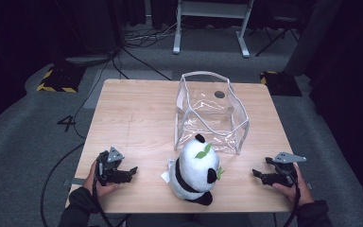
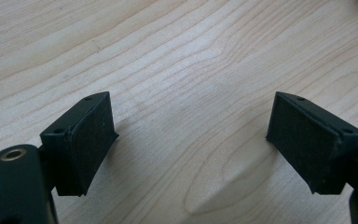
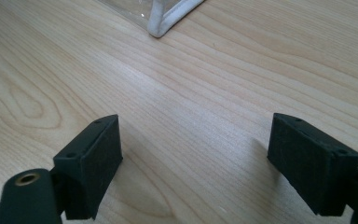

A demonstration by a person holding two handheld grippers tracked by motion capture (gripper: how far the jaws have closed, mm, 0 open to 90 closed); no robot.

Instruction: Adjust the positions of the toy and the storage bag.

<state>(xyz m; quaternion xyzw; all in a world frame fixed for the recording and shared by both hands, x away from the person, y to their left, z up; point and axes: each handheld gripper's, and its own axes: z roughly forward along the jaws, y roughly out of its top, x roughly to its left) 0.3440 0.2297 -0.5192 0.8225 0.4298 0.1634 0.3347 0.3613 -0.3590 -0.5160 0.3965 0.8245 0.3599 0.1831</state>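
Plush panda (image 1: 194, 171) sits at the desk's (image 1: 132, 118) near edge before the clear bag (image 1: 211, 111), flanked by left claw (image 1: 131, 171) and right claw (image 1: 256, 174), both released and empty, apparently staged for bagging.

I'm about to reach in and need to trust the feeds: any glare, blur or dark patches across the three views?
High view: the pale wooden table is evenly lit, the surroundings dark; faint glare streaks the clear plastic bag with white trim; the black-and-white plush panda is sharp. Left gripper view: crisp wood grain, soft jaw shadows. Right gripper view: the same; the bag's white corner is slightly soft.
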